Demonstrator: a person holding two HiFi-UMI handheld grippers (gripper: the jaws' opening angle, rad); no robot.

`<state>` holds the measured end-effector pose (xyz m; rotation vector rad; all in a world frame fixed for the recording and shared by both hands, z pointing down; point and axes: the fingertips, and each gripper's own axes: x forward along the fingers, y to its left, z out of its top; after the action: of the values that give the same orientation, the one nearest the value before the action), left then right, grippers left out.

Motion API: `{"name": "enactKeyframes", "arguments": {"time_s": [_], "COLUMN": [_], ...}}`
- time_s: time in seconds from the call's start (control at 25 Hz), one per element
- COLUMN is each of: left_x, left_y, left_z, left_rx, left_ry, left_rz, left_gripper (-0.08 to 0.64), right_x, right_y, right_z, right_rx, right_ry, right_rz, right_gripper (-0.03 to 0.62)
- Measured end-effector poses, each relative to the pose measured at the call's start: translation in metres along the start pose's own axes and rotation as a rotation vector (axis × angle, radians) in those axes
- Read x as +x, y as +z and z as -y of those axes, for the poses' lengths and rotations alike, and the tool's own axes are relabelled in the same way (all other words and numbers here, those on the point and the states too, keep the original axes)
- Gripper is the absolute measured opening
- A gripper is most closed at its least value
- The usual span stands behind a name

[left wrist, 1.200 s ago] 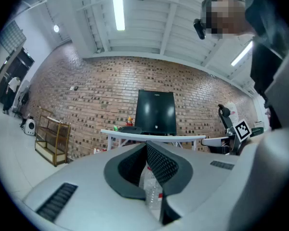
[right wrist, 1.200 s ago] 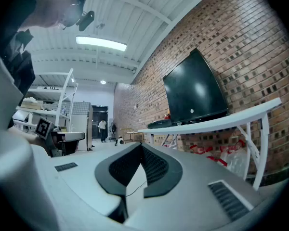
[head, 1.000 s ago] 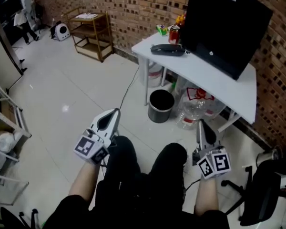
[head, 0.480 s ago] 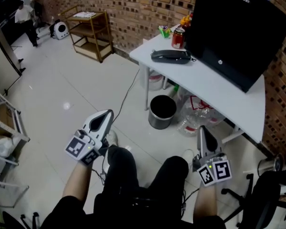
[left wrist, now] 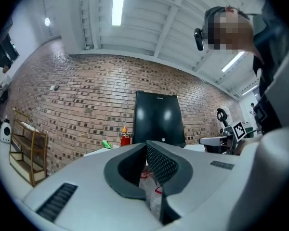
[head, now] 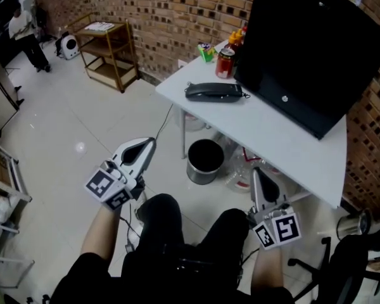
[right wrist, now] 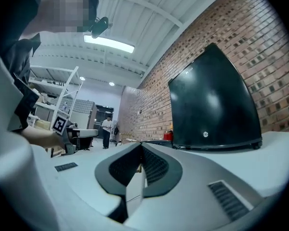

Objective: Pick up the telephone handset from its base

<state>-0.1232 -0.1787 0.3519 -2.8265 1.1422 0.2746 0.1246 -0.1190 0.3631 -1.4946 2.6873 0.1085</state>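
The black telephone [head: 214, 91], handset lying on its base, sits near the left end of the white table [head: 285, 128] in the head view. My left gripper [head: 150, 144] hangs over the floor, below and left of the table's corner, well short of the phone. Its jaws are shut with nothing between them [left wrist: 145, 147]. My right gripper [head: 256, 172] points at the table's front edge, right of the phone and apart from it. It is shut and empty too [right wrist: 141, 146]. Both are held out above the person's knees.
A large black monitor [head: 304, 43] stands behind the phone, with a red can [head: 225, 62] and bottles at its left. Under the table are a black bin [head: 204, 159] and clear plastic bottles [head: 239, 170]. A wooden shelf [head: 104, 52] stands far left, an office chair [head: 351, 265] lower right.
Both grippers and the head view have come forward toward the table, so the phone now lies nearer. The left gripper has risen slightly. Both stay shut.
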Motion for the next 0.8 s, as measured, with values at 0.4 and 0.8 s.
{"name": "enactKeyframes", "arguments": {"time_s": [0.4, 0.8], "left_x": [0.068, 0.112], "left_y": [-0.001, 0.002], "left_z": [-0.029, -0.06], "left_rx": [0.015, -0.025], "left_ry": [-0.082, -0.148], "left_rz": [0.002, -0.003], "left_gripper": [0.003, 0.002], "right_x": [0.052, 0.092], "right_y": [0.01, 0.01], "right_z": [0.034, 0.048], "right_rx": [0.027, 0.013], "right_ry": [0.001, 0.001], "right_rz": [0.023, -0.002], "right_gripper": [0.011, 0.011]}}
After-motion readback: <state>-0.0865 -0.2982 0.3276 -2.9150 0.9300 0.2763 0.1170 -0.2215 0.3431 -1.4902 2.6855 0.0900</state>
